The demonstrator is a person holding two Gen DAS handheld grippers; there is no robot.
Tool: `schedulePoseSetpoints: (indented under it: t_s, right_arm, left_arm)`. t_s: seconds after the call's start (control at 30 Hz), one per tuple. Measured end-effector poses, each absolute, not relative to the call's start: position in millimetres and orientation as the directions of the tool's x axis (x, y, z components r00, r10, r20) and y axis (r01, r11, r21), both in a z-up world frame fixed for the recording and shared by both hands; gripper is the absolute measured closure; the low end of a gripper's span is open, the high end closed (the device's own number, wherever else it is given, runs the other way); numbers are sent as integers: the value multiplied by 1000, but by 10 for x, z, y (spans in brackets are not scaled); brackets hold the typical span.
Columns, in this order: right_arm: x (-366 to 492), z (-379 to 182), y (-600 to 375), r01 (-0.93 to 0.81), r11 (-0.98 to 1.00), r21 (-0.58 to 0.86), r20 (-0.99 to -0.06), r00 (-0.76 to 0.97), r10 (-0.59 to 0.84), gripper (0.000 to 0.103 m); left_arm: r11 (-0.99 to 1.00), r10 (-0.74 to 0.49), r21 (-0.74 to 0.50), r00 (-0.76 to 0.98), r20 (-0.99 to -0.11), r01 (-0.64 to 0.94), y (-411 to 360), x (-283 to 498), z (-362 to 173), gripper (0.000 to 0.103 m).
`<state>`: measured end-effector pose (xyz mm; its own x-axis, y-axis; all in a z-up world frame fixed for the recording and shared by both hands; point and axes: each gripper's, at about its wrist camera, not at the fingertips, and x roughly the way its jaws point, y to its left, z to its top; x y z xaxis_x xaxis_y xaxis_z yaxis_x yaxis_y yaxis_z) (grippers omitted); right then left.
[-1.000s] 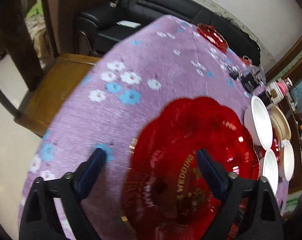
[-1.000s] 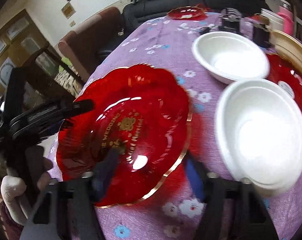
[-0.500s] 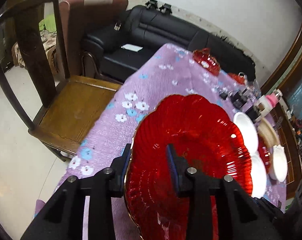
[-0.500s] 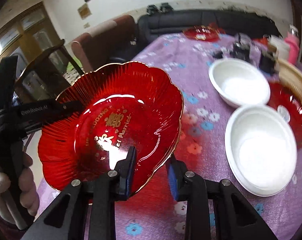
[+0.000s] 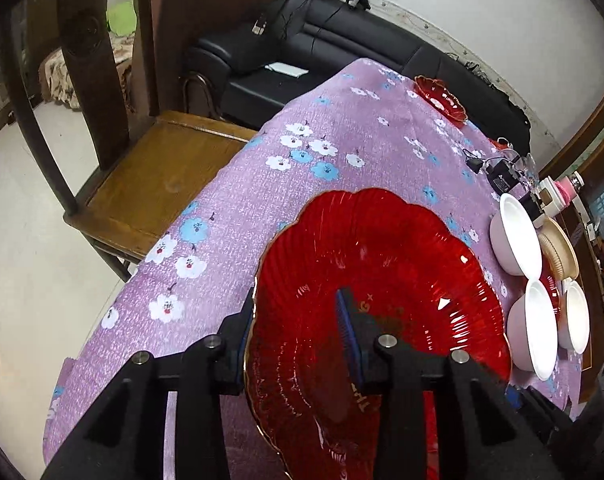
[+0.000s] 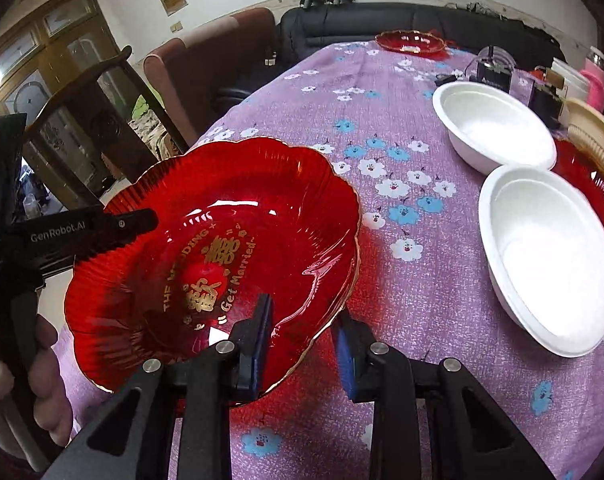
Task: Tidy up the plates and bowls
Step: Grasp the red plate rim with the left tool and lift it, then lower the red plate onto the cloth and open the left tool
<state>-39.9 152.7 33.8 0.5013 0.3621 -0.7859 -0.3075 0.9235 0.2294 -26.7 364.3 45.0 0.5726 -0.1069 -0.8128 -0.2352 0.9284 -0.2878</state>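
Note:
A large red scalloped plate (image 6: 238,216) with gold lettering hangs above the purple flowered tablecloth (image 6: 382,120). My left gripper (image 5: 298,332) is shut on its rim at one side; the plate (image 5: 386,264) fills that view. My right gripper (image 6: 302,344) is shut on the rim at the near edge. The left gripper's finger (image 6: 102,228) shows at the plate's left in the right wrist view. Two white bowls (image 6: 546,256) (image 6: 494,124) sit on the table to the right.
A small red plate (image 6: 410,42) lies at the table's far end. Another red plate (image 6: 594,188) and a beige dish (image 6: 598,136) sit at the right edge, with chargers and a pink bottle (image 6: 596,76) behind. A wooden chair (image 5: 150,176) stands at the table's left.
Both grippers closed on the red plate's rim and lifted it off the cloth. It now hangs tilted above the table.

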Motion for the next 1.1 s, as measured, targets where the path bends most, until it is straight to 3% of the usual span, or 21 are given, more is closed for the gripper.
schedulePoseSetpoints:
  t_s: [0.2,0.43,0.57,0.77,1.1]
  right_arm:
    - [-456,385,1519,-321,923,212,-774,521,359,71]
    - [-448,222,1594,-332,924,188,-793,504,342,70]
    - [-510,276,1611,-338,928,160,-770,545,331,69]
    - [-617,392,1537,-341,927,157,-737,584,340,61]
    - [-996,736,1231,-327,930,170,-645,676,356,42]
  left_arm:
    - [949,-33,-219,621,-783,-225,3520,-391,588,68]
    - [950,43,-147,582,-812,-275,3509,-292,419,67]
    - [949,60,-138,596,-800,-282,3512,-359,455,48]
    - [953,145,-71,653,-744,-293,3389,-566,717,29]
    - [961,208,0,720,-662,-277,3083,-958,1063,21]
